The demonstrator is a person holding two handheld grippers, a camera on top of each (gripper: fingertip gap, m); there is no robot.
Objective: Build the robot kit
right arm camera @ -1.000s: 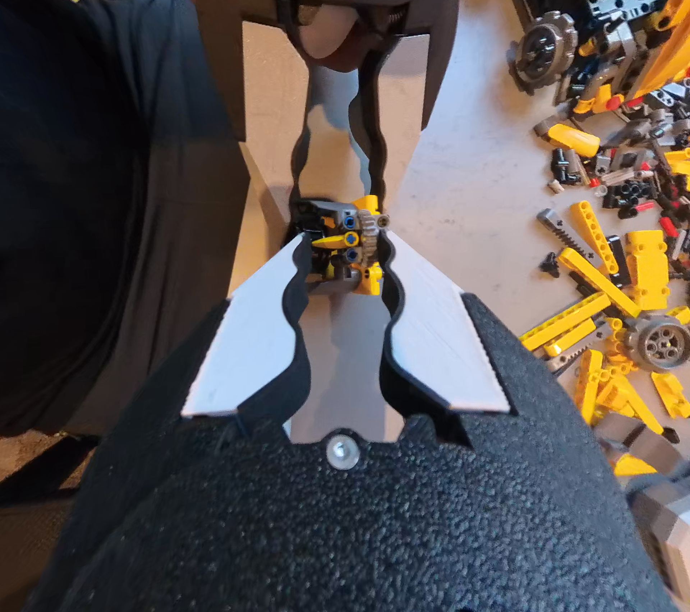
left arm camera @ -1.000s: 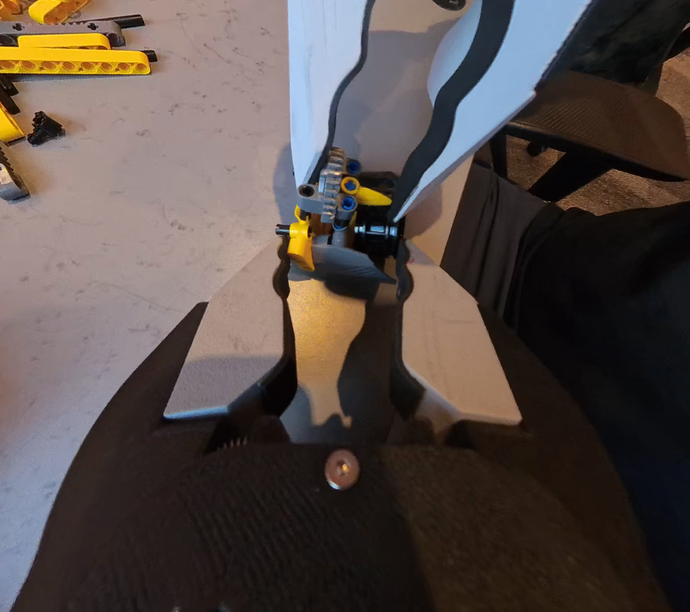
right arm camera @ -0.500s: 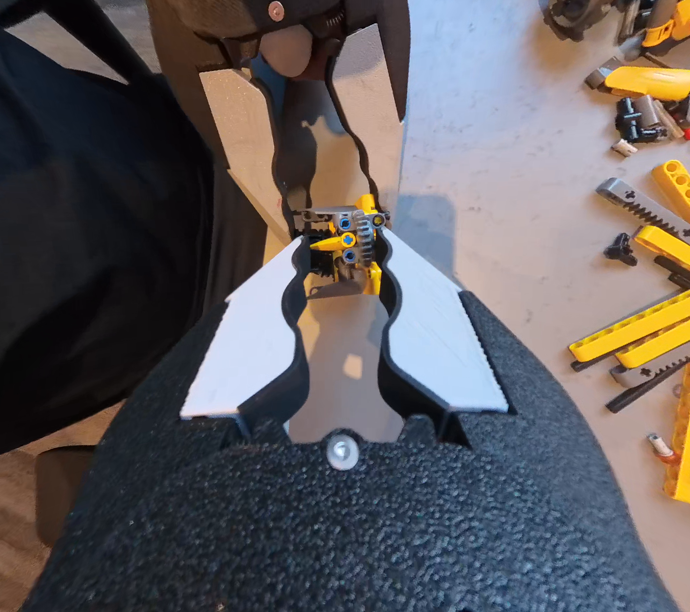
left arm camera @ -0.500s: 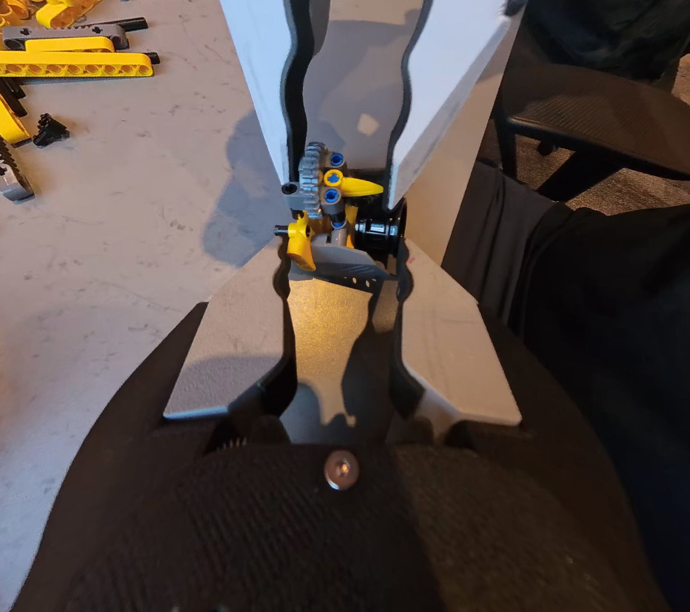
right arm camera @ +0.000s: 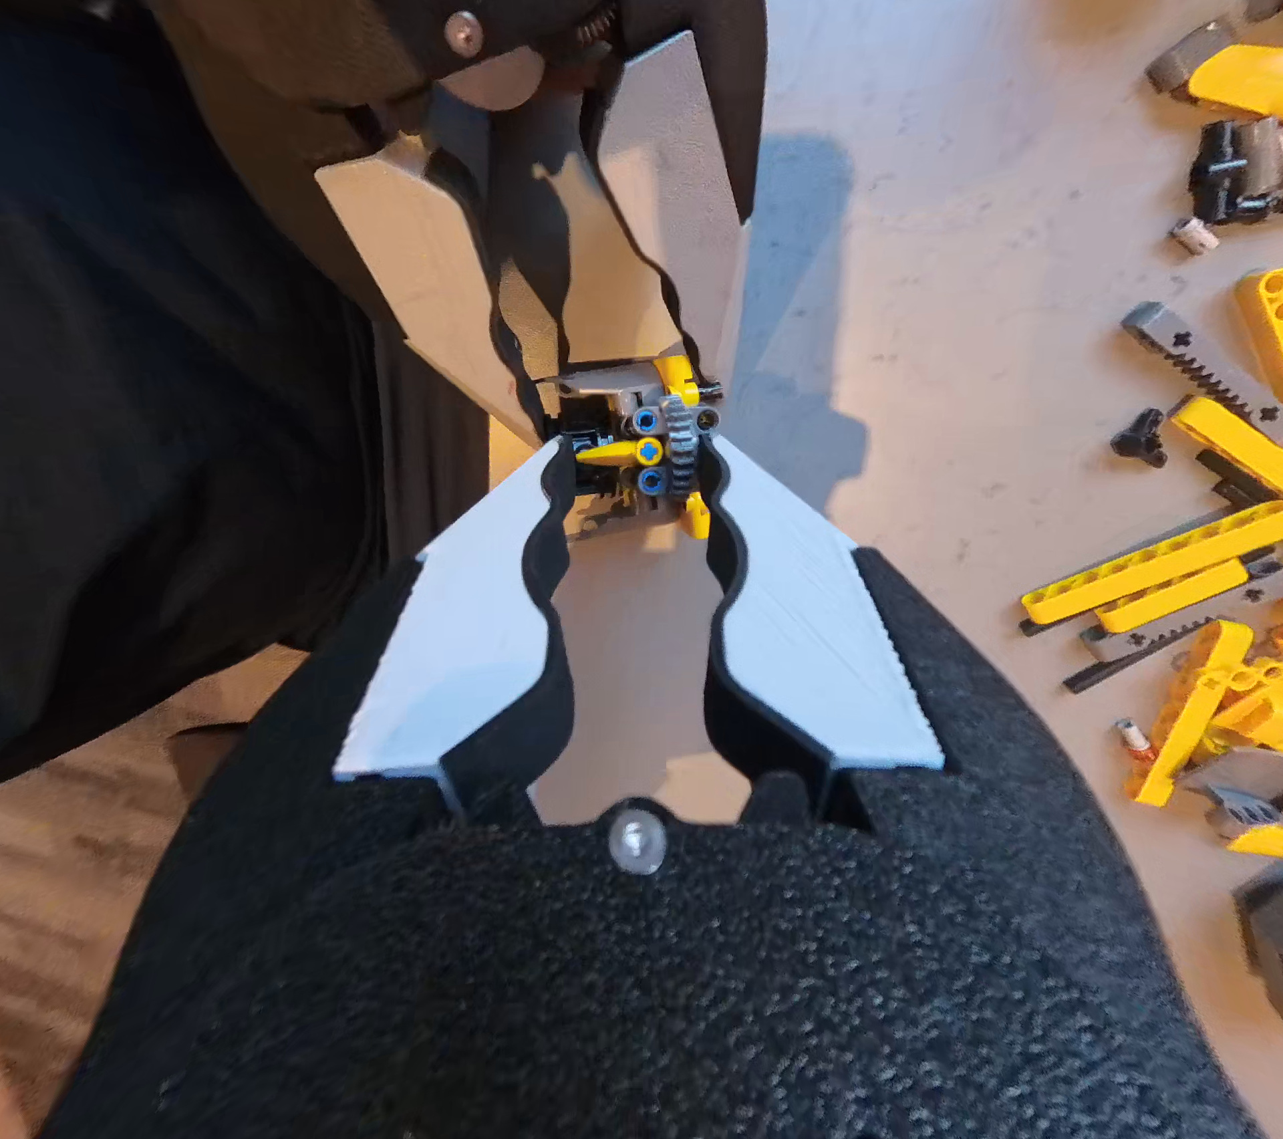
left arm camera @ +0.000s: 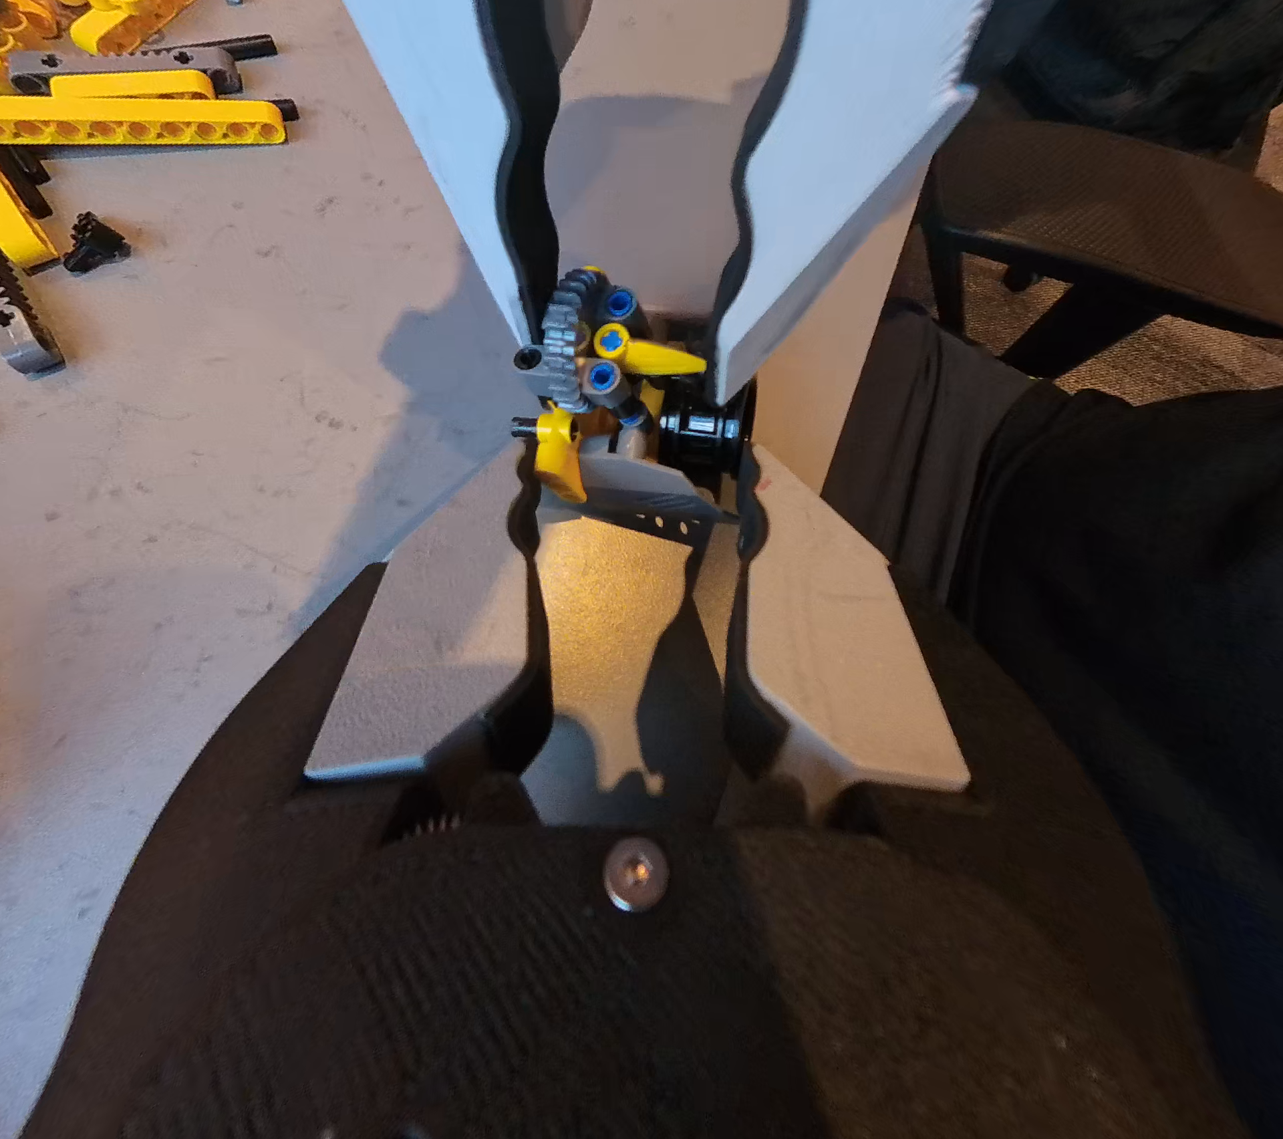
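Note:
A small brick assembly (left arm camera: 597,383) with a grey gear, yellow parts, blue pins and a black hub hangs above the pale table (left arm camera: 208,480), held between both grippers. My left gripper (left arm camera: 635,480) is shut on its grey panel and hub end. My right gripper (left arm camera: 625,369), with white fingers, comes in from the top of the left wrist view and is shut on the gear side. In the right wrist view the assembly (right arm camera: 646,453) sits between my right gripper (right arm camera: 635,467) and the left gripper (right arm camera: 621,394) opposite it, tip to tip.
Yellow beams (left arm camera: 139,123), a grey toothed rack (left arm camera: 125,64) and a small black part (left arm camera: 94,248) lie far left. More yellow beams (right arm camera: 1145,571) and a rack (right arm camera: 1194,362) show on the right. A person's dark clothing (left arm camera: 1111,550) and a black chair (left arm camera: 1111,244) border the table edge.
The right gripper has swung from a tilt to nearly in line with the left one, and both have shifted over the table. Both stay shut on the assembly.

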